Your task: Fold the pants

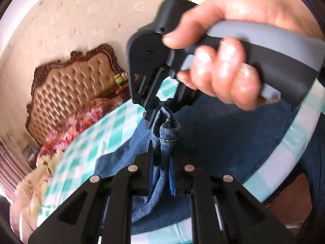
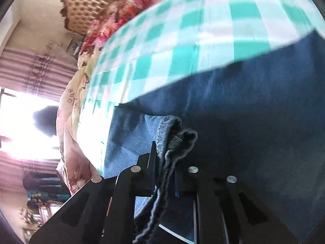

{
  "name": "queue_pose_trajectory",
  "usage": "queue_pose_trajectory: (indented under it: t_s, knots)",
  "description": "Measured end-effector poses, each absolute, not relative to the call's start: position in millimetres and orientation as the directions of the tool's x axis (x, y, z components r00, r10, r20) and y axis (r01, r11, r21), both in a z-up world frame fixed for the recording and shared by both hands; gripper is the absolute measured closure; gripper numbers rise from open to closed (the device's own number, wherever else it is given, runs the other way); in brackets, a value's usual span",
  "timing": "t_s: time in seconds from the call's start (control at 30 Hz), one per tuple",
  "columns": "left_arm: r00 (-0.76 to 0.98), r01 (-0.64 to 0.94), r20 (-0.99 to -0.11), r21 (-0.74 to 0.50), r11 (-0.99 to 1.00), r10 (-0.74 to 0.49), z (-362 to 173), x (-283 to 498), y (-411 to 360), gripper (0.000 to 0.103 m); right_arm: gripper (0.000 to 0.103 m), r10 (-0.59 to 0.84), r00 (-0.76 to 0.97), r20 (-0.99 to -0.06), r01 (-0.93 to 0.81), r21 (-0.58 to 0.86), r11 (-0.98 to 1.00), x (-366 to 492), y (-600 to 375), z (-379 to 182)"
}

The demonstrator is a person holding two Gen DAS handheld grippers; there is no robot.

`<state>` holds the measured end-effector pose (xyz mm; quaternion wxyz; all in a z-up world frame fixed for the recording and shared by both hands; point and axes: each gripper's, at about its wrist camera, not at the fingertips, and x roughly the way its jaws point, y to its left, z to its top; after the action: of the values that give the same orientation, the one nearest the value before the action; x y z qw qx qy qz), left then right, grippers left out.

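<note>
- The blue denim pants (image 1: 233,134) lie spread on a bed, over a teal-and-white checked sheet (image 1: 97,142); both views are motion-blurred, so seams and pockets are hard to make out, and the garment's far ends are cut off by the frame.
- A bunched, hemmed edge of the denim (image 1: 166,130) rises from the spread cloth, gathered into folds, with stitching showing along the hem.
- The left hand-held gripper (image 1: 161,162) is clamped together on that bunch, the fabric squeezed between its black fingers.
- The right hand-held gripper (image 2: 165,158) is likewise closed on a gathered hem, whose grey inner side shows; its tip meets the same bunch in the left view.
- A person's hand (image 1: 229,46) wraps the right tool's grey-and-black handle, fingers curled around the trigger, tool tilted downward.
- Beyond: a tufted tan headboard (image 1: 75,83) with carved wooden frame, and a floral quilt (image 1: 81,124), blurred.
</note>
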<state>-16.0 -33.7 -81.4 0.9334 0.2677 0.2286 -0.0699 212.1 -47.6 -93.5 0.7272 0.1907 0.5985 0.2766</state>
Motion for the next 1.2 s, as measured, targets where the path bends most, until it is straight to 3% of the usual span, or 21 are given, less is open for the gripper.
queue_pose_trajectory:
  t_s: [0.2,0.47,0.87,0.97,1.03,1.1,1.2]
  knots:
    - [0.896,0.291,-0.441,0.506,0.812,-0.046,-80,-16,-74,0.091,0.091,0.599,0.176,-0.781,-0.157,0.579,0.8,213,-89,-84]
    - [0.876,0.353,-0.477,0.532,0.77,-0.072,-96,-8,-109,0.091,0.091,0.564,0.158,-0.81,-0.114,0.553,0.826,217,-122,-106]
    - [0.837,0.4,-0.545,0.56,0.725,-0.041,-135,14,-127,0.09,0.091,0.466,0.197,-0.863,-0.207,0.427,0.88,218,-117,-128]
    - [0.825,0.421,-0.56,0.527,0.738,-0.071,-137,14,-127,0.069,0.082,0.468,0.233,-0.852,-0.211,0.425,0.88,216,-123,-125]
    - [0.826,0.431,-0.55,0.476,0.767,-0.122,-128,7,-122,0.047,0.068,0.449,0.297,-0.842,-0.177,0.414,0.893,214,-135,-116]
    - [0.833,0.431,-0.532,0.45,0.782,-0.152,-120,0,-116,0.041,0.068,0.448,0.337,-0.828,-0.152,0.422,0.894,212,-148,-108]
    - [0.826,0.423,-0.53,0.357,0.833,-0.193,-103,-10,-93,0.04,0.068,0.424,0.403,-0.811,-0.103,0.42,0.902,205,-169,-96]
